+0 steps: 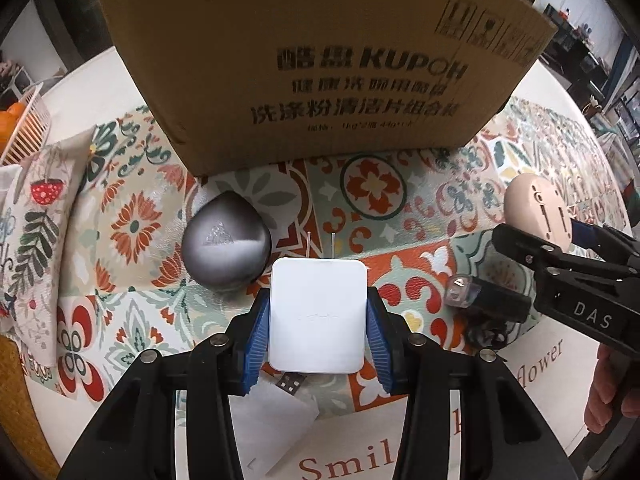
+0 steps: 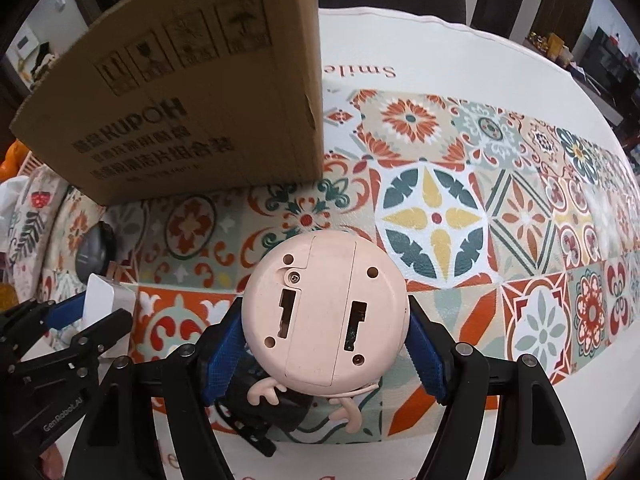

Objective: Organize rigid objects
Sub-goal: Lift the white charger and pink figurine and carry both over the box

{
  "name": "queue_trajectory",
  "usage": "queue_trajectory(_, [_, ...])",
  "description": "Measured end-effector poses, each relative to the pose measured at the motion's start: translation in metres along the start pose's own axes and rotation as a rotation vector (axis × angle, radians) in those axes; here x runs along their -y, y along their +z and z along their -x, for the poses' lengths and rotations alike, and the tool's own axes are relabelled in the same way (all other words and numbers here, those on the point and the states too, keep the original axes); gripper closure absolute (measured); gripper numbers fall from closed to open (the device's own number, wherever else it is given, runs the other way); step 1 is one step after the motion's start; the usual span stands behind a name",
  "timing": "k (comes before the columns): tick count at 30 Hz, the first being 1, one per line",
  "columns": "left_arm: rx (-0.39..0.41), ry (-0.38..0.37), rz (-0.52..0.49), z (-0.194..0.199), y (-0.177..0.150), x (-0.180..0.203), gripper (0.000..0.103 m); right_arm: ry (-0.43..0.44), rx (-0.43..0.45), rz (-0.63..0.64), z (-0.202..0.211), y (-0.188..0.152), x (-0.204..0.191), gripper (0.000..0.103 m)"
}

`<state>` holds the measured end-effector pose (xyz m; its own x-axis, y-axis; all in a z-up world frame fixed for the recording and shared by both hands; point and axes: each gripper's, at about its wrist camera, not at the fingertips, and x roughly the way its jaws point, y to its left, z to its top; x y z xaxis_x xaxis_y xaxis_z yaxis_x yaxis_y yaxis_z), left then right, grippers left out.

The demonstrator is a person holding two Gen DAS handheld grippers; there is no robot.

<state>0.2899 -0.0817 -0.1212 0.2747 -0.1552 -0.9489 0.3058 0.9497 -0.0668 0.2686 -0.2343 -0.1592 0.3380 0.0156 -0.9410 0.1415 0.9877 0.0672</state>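
Observation:
My left gripper [image 1: 318, 300] is shut on a white wall charger [image 1: 318, 316], blue pads on its two sides and its prongs pointing toward the cardboard box [image 1: 320, 64]. In the right wrist view, my right gripper [image 2: 326, 308] is shut on a round pink toy [image 2: 324, 312] with little arms, its underside with two slots facing the camera. Both are held a little above the patterned tablecloth [image 2: 440, 216]. The box [image 2: 192, 92] stands just ahead. The left wrist view shows the right gripper [image 1: 532, 236] with the toy [image 1: 536, 208] at the right; the right wrist view shows the left gripper [image 2: 96, 308] at the left.
A dark grey teardrop-shaped object [image 1: 226, 250] lies left of the charger. A small black lamp with a clear lens [image 1: 480, 304] lies to the right. A USB plug [image 1: 292, 382] rests on white paper below. A printed fabric pouch [image 1: 40, 232] and a basket of oranges [image 1: 24, 128] are far left.

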Motion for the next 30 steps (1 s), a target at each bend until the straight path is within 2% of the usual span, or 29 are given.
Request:
queue_trajectory(10, [0.088,0.005,-0.003,0.039,0.007,-0.001,0.059,0.027,0.052,0.022,0.033,0.005,-0.01,0.028])
queue_trajectory(30, [0.28,-0.018,0.001,0.102,0.02,-0.003,0.059,0.034,0.264,0.076,0.103,0.02,-0.033,0.028])
